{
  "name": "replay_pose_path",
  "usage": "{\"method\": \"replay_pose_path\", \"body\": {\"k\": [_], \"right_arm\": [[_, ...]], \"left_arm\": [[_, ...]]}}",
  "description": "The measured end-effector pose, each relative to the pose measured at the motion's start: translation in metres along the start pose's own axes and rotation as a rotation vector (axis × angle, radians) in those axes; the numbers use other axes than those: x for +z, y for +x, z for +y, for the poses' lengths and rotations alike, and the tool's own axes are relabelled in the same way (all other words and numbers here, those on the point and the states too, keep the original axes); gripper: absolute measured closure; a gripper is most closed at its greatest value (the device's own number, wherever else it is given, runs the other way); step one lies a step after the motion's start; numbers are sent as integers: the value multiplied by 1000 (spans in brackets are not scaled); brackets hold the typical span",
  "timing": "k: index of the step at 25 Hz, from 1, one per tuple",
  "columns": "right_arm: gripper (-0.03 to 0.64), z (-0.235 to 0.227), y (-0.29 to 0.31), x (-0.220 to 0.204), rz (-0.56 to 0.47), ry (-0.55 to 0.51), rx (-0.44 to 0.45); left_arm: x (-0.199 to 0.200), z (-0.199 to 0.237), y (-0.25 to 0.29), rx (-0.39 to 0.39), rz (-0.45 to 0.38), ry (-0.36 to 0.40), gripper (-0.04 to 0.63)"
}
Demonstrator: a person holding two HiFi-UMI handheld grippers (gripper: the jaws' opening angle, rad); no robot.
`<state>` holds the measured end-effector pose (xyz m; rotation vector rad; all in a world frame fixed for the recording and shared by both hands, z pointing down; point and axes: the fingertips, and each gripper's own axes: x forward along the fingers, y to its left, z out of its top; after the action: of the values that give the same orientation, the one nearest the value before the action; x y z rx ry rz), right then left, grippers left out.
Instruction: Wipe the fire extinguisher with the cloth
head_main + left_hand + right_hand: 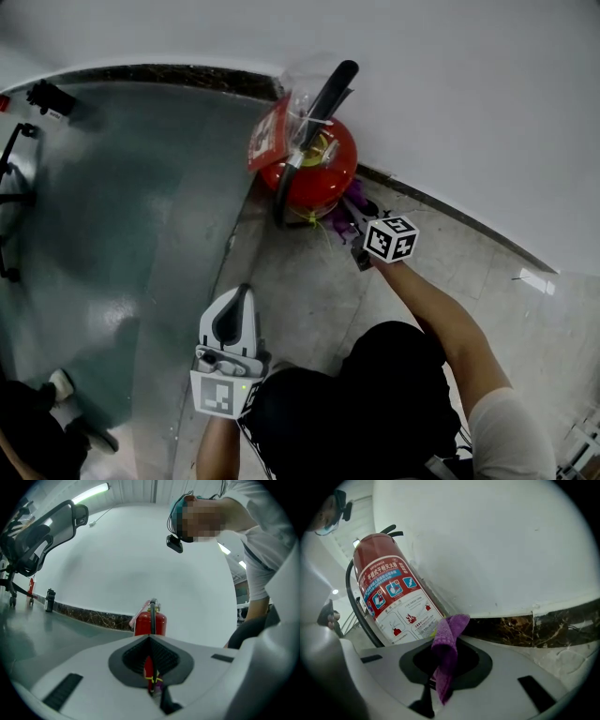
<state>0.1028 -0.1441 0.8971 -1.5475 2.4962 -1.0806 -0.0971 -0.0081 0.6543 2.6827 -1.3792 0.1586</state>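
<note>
Right gripper (436, 679) pinching cloth (447, 639), just beside extinguisher (389, 597).

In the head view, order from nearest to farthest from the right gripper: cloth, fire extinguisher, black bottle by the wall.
1. The cloth, held by the right gripper.
2. The fire extinguisher, just beyond, against the wall.
3. The black bottle, far left by the wall.
</note>
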Motion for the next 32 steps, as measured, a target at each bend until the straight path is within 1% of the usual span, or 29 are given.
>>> {"method": "replay_pose_path", "body": {"k": [4, 7, 11, 14, 18, 22, 25, 28, 32], "right_arm": [[558, 15, -11, 20, -55, 34, 35], [558, 28, -18, 34, -76, 52, 63], [558, 46, -31, 62, -134, 93, 106], [558, 61, -41, 82, -173, 101, 134], [558, 82, -55, 103, -214, 108, 157], [558, 101, -68, 118, -227, 60, 172], [558, 111, -74, 126, -234, 8, 166], [558, 121, -79, 134, -244, -43, 165], [558, 136, -87, 145, -265, -79, 189]], "left_arm": [[-2, 1, 1, 1, 0, -6, 591], [-2, 0, 2, 2, -6, -9, 591], [-1, -3, 5, -10, -10, -1, 591], [-1, -2, 8, -9, -13, -5, 591], [5, -2, 16, 4, -42, -23, 591], [11, -1, 25, 21, -69, -3, 591], [13, -4, 34, 23, -72, -8, 591], [9, -8, 40, 17, -54, -9, 591], [4, -10, 47, 13, -33, -13, 591]]}}
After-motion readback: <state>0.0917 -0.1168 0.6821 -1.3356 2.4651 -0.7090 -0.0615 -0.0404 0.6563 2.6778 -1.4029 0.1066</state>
